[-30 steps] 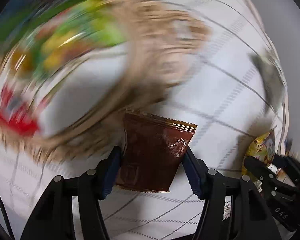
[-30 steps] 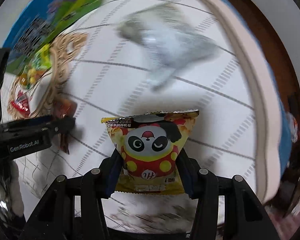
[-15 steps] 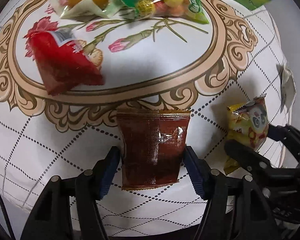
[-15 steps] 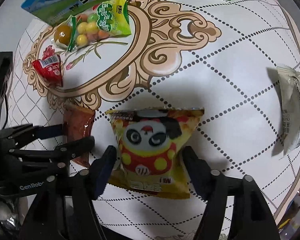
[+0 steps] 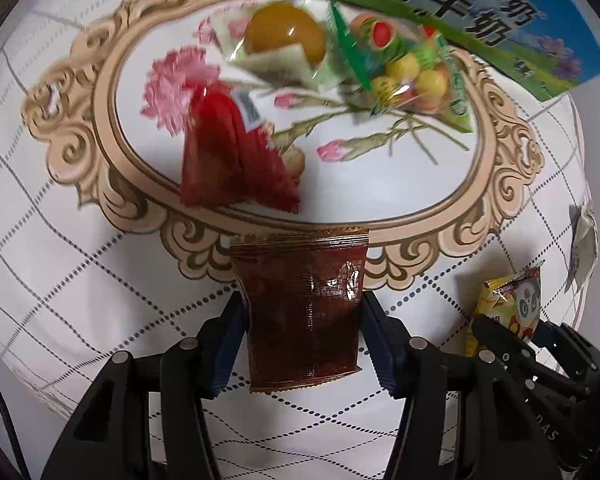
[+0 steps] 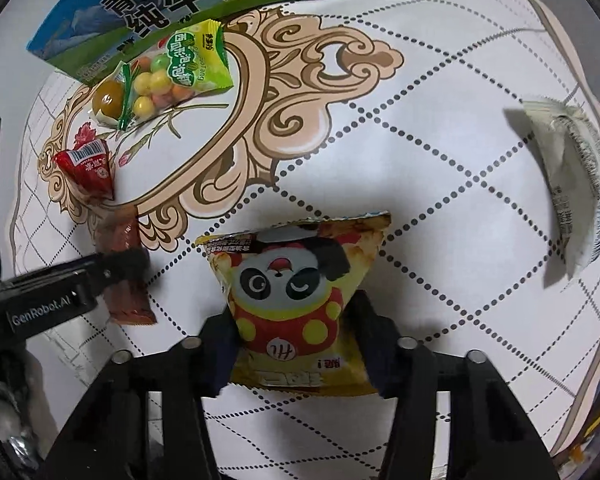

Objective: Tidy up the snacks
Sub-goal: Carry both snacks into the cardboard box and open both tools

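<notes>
Three snacks already sit inside the ornate beige oval frame (image 5: 476,200) printed on the white table (image 6: 440,208): a red triangular foil packet (image 5: 228,160), a clear-wrapped amber jelly (image 5: 286,38) and a green bag of coloured candy balls (image 5: 412,76). My left gripper (image 5: 302,332) is clamped on a flat brown foil sachet (image 5: 304,308), just below the frame's lower rim, long axis running straight away from me toward the frame. My right gripper (image 6: 296,348) is closed on a yellow panda-print puffed bag (image 6: 300,296), to the frame's lower right, top seam pointing away from me. A grey-white wrapped packet (image 6: 572,184) lies well right of the frame, untouched. I reckon three remain to be placed.
</notes>
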### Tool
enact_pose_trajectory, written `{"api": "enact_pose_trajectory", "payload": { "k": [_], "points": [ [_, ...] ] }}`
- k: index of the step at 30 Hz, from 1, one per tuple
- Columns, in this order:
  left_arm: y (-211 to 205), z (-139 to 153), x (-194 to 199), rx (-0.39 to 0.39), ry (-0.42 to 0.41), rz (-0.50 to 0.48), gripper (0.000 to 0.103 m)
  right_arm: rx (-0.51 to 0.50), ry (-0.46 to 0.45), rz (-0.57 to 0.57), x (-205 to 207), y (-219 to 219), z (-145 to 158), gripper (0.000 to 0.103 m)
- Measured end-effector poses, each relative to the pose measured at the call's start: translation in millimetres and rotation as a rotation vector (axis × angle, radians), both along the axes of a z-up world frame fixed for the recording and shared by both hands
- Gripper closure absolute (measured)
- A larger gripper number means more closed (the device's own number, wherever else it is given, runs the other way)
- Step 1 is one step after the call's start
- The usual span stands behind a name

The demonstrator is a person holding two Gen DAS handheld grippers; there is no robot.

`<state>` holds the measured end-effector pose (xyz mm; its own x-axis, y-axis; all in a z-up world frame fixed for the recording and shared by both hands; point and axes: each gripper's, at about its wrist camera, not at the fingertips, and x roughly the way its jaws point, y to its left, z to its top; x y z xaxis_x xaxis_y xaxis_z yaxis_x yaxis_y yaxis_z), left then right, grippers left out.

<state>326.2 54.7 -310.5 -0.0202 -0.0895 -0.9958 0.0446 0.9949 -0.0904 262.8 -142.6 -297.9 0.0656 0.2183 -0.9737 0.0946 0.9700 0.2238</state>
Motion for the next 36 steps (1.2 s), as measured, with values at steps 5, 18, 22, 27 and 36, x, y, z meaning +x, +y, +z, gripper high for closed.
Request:
{"api": "enact_pose_trajectory", "payload": {
  "k": [5,18,22,27,36],
  "points": [
    [-19.1,39.3,6.1,-0.083,-0.039,-0.022,0.049,0.050,-0.045,-0.026,-8.2,-5.8,27.4,0.056],
    [-1.8,194.8,109.5,-0.224,-0.257,0.003,0.049,0.240,-0.307,-0.052,86.1,11.7,163.2,0.056],
    [6.0,203.4,161.6,-0.176,-0.271,0.016,0.049,0.233,-0.342,-0.024,145.0,32.6,176.5,0.056],
    [15.3,174.1,230.1,-0.169,-0.160,0.056,0.049,0.227,-0.312,-0.007,209.8,54.7,168.4,0.056],
    [20.0,111.7,272.4,-0.107,-0.019,0.063,0.049,0.184,-0.201,0.024,268.7,82.9,119.1,0.055]
  ]
}}
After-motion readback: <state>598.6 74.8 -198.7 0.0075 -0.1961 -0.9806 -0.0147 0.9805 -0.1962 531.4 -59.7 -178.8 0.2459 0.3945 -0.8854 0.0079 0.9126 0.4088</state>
